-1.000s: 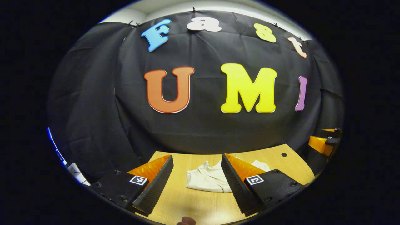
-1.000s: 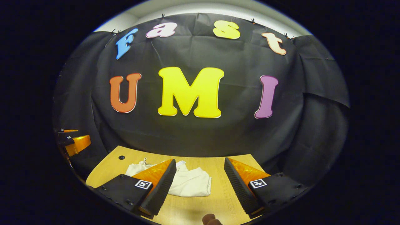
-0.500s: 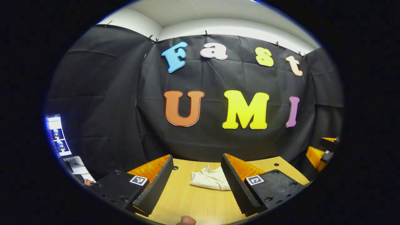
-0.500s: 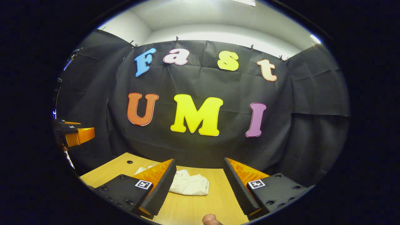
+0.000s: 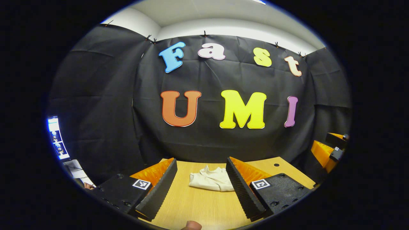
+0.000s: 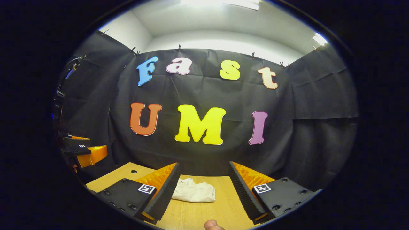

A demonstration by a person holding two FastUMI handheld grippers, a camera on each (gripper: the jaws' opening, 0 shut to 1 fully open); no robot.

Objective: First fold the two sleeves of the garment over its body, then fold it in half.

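Fingers of both the left gripper (image 5: pixel 201 188) and right gripper (image 6: pixel 203 193) stand spread and empty above the light wooden table (image 5: pixel 198 207), the cream cloth garment (image 5: pixel 211 180) lying at twelve o'clock as a compact folded bundle, apparently needing no further fold.

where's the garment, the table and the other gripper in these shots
garment (image 5: pixel 211 179): left gripper view, middle of the folded pale cloth.
table (image 5: pixel 198 204): left gripper view, bare wood in front of the garment.
right gripper (image 5: pixel 329 151): left gripper view, at the right edge, on its finger.
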